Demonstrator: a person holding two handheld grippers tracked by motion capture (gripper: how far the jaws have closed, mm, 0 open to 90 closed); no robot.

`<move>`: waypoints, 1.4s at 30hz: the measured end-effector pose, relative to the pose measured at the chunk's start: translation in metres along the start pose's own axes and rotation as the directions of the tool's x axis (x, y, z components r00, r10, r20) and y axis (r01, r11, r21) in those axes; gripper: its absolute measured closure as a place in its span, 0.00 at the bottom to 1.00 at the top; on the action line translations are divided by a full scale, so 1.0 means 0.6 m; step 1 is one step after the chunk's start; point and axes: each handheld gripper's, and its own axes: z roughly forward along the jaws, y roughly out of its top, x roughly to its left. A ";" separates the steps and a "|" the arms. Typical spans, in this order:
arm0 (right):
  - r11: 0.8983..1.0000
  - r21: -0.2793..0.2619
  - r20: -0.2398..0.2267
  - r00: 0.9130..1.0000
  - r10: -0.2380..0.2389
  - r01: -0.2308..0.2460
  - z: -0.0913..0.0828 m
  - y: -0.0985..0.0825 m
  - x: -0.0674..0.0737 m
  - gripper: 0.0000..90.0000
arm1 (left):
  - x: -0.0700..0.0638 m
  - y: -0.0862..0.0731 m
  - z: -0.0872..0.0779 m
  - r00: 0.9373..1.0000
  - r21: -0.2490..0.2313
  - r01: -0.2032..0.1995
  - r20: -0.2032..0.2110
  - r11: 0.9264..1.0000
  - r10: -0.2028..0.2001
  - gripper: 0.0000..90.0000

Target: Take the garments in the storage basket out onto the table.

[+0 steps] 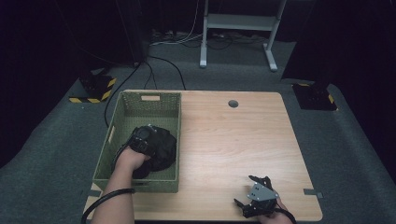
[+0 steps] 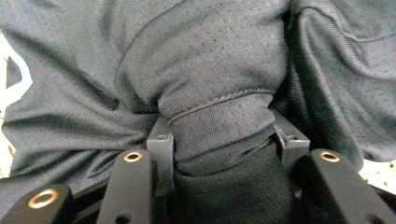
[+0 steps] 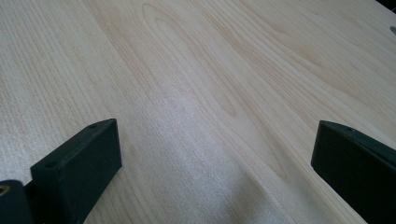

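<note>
The woven green rectangular basket [image 1: 140, 112] is walling in the table's left side, and a crumpled black fabric garment [image 1: 161, 147] is filling its near half, leaving its far half open. The light wooden tabletop [image 1: 229, 140] is lying open across its middle and right, with a small round hole [image 1: 233, 103] sitting near the far edge.

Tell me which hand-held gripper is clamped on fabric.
The left hand-held gripper, inside the green basket, pinches the black garment; the right hand-held gripper stands open over bare table.

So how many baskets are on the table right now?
1. The green basket sits at the table's left side, with a dark garment inside it. None seems hidden.
</note>
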 end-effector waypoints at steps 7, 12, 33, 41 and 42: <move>1.000 -0.002 -0.008 1.000 -0.004 0.004 0.000 0.000 0.000 0.02 | -0.003 -0.002 -0.002 1.000 -0.011 0.000 -0.018 1.000 0.000 0.61; 1.000 -0.002 -0.019 1.000 0.013 -0.013 0.000 0.000 -0.003 0.02 | -0.005 -0.001 -0.003 1.000 -0.018 0.015 -0.026 1.000 -0.016 0.61; 0.998 -0.032 -0.017 0.999 0.046 -0.046 -0.006 -0.003 -0.008 0.02 | 0.012 0.008 -0.064 0.997 -0.241 0.074 0.042 0.968 -0.065 0.73; 0.999 -0.030 -0.020 0.999 0.043 -0.044 -0.006 -0.003 -0.008 0.02 | 0.013 0.009 -0.111 0.992 -0.398 0.109 0.105 0.911 -0.073 0.73; 0.999 -0.030 -0.020 0.999 0.043 -0.044 -0.006 -0.003 -0.008 0.02 | 0.011 0.007 -0.122 0.992 -0.445 0.102 0.106 0.890 -0.061 0.73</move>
